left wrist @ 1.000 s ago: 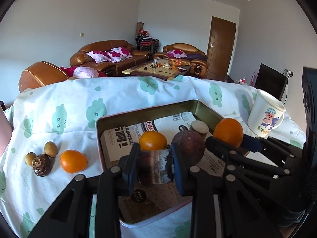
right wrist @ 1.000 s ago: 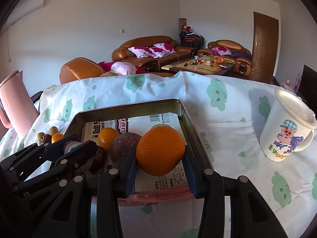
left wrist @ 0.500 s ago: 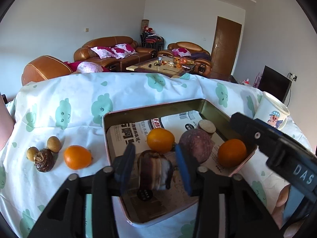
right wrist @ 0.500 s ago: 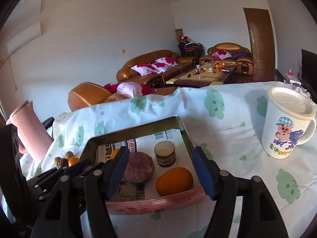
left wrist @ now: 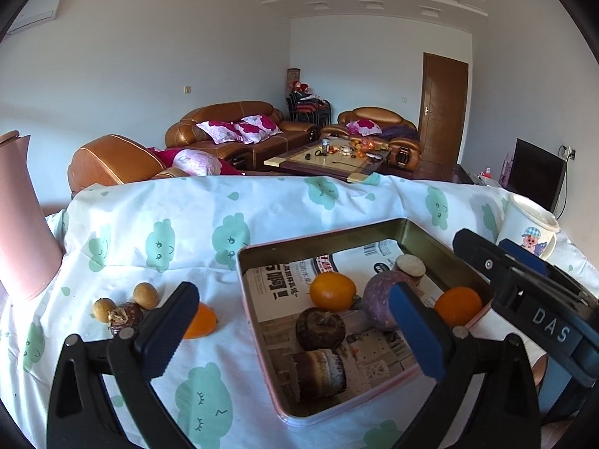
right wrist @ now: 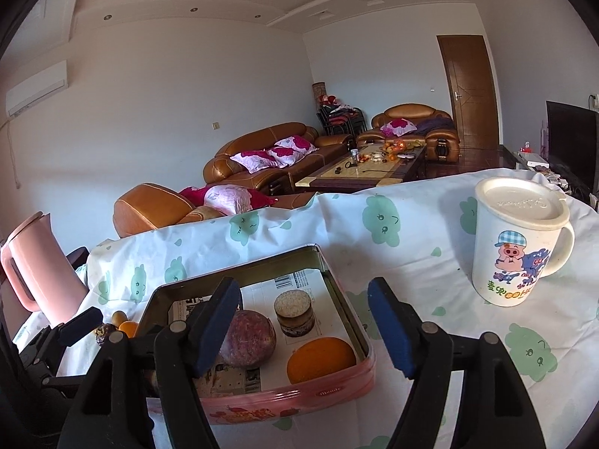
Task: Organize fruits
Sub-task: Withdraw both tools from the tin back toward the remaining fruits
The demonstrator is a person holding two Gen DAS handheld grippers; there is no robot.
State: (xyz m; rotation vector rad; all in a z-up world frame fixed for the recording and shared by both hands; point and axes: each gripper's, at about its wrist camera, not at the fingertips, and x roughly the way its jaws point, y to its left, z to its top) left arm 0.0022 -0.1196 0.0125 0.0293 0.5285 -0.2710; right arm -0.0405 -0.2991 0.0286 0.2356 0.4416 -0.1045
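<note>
Most of the fruit is already in the tin [left wrist: 441, 247]: two oranges [left wrist: 333, 291], a purple fruit [left wrist: 382, 295] and some brown pieces [left wrist: 320, 327]. One orange [left wrist: 200, 321] and three small brown fruits [left wrist: 125, 305] wait on the worktop [left wrist: 179, 224] to the left of the tin. The left tool [left wrist: 295, 336] and right tool [right wrist: 303, 321] are both spread wide and hold nothing.

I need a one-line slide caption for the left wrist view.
Open left gripper above the tin tray of fruit; one orange and small fruits wait on the tablecloth.
</note>
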